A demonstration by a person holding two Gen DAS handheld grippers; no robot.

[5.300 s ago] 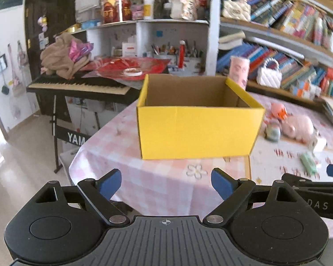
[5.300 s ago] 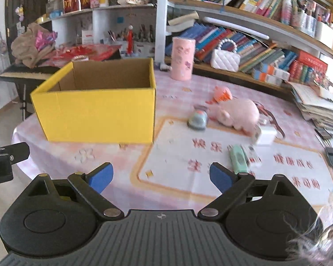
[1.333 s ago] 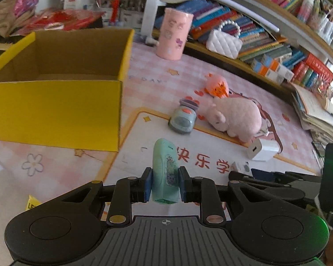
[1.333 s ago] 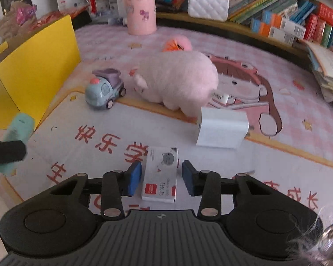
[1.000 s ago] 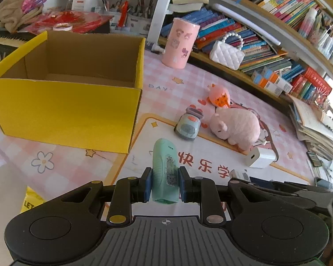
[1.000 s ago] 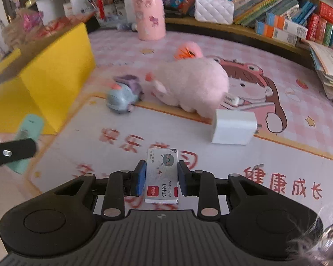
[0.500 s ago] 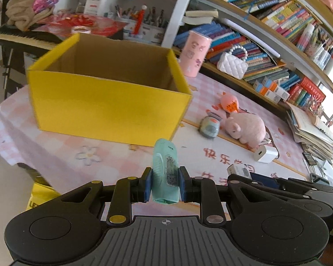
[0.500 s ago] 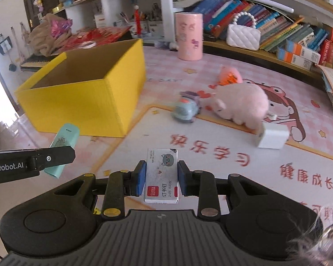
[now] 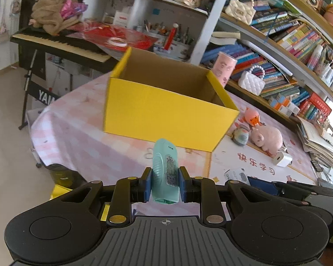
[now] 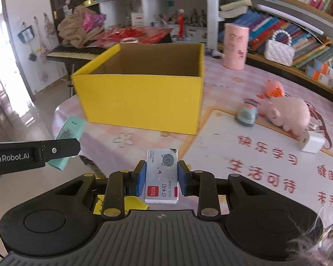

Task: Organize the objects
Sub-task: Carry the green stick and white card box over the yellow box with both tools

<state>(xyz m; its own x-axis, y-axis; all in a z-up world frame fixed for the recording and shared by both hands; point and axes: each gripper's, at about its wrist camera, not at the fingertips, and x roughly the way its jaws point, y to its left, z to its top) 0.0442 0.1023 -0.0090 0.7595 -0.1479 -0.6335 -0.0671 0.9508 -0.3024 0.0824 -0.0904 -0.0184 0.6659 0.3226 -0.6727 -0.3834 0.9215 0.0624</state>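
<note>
My left gripper (image 9: 165,185) is shut on a mint-green stapler (image 9: 165,168) and holds it in the air in front of the open yellow cardboard box (image 9: 166,115). The stapler also shows at the left of the right wrist view (image 10: 68,130). My right gripper (image 10: 162,177) is shut on a small silver staple box (image 10: 162,175) with a cat print, held above the table before the yellow box (image 10: 142,102). The box looks empty inside.
On the pink tablecloth right of the box lie a small toy car (image 10: 247,113), a pink plush pig (image 10: 288,113), an orange toy (image 10: 274,89) and a white charger (image 10: 312,143). A pink cup (image 10: 235,46) stands behind. Bookshelves line the back; a keyboard (image 9: 60,44) stands left.
Both grippers have risen and pulled back to the left with their objects. The yellow box now sits ahead of both, farther off and more centred.
</note>
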